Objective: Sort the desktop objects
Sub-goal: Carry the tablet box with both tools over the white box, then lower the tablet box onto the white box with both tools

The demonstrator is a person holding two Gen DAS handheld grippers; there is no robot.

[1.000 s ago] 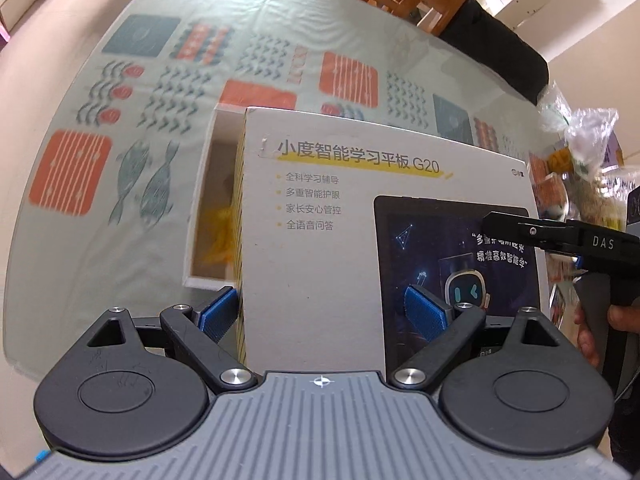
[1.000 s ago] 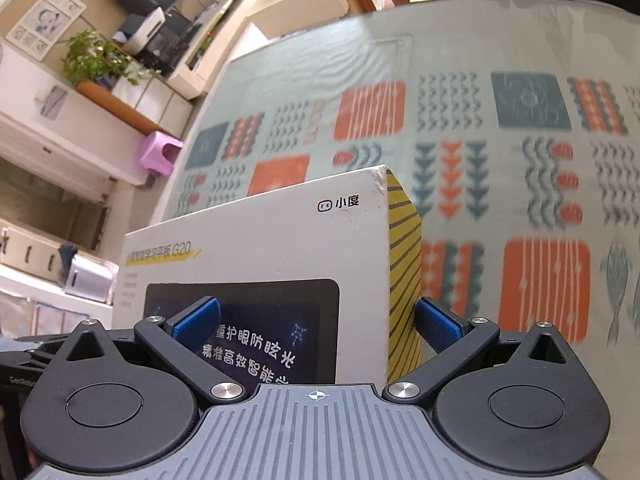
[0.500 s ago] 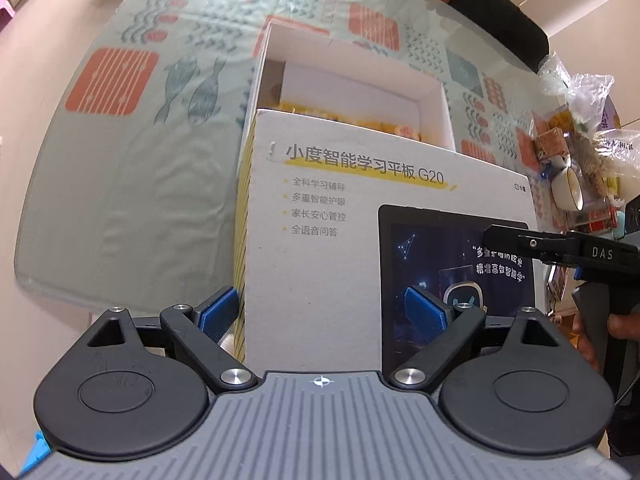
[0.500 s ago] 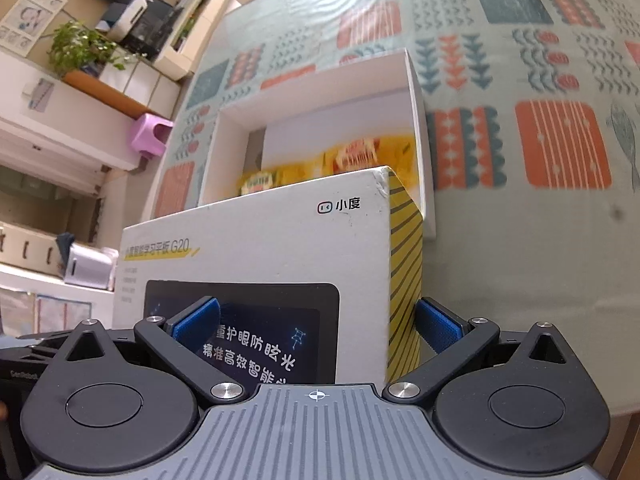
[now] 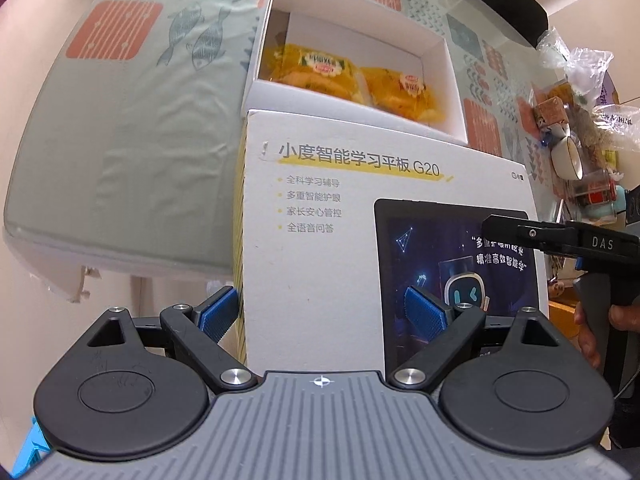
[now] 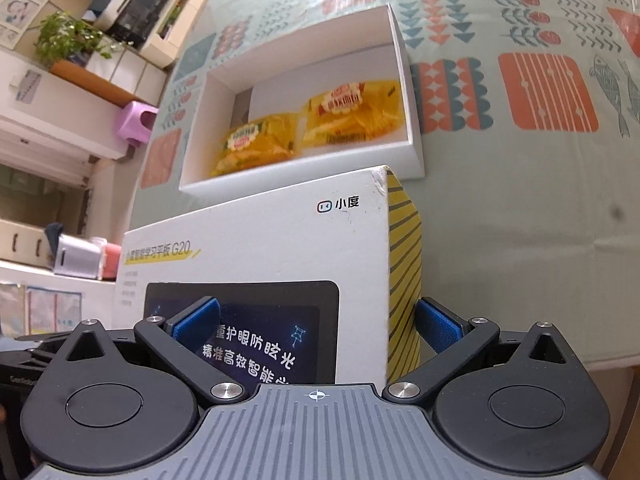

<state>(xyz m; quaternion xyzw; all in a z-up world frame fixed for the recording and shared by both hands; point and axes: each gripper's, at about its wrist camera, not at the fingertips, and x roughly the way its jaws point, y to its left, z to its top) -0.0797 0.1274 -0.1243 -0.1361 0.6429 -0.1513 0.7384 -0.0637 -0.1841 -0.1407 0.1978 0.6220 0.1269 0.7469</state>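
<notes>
A white tablet-box lid [image 5: 332, 264] with printed text and a tablet picture is held up in the air, near the table's front edge. My left gripper [image 5: 320, 312] is shut on its striped left edge, and my right gripper [image 6: 318, 324] is shut on its striped right edge [image 6: 404, 264]. The right gripper [image 5: 504, 232] also shows from the side in the left wrist view. Behind the lid, the open white box base [image 5: 256, 92] [image 6: 412, 120] rests on the table. Two yellow snack packets [image 5: 316, 68] [image 6: 352, 112] lie inside it.
The table wears a patterned cloth [image 5: 120, 80] under clear plastic. Plastic bags [image 5: 576, 60], a cup [image 5: 568, 156] and small clutter crowd its right end. Off the table are a purple stool [image 6: 136, 120], a potted plant [image 6: 68, 40] and white cabinets. A hand [image 5: 588, 340] grips the right gripper's handle.
Both grippers have carried the lid off the box base, back toward the table's front edge. The base and its yellow packets are now uncovered. Both grippers stayed shut on the lid.
</notes>
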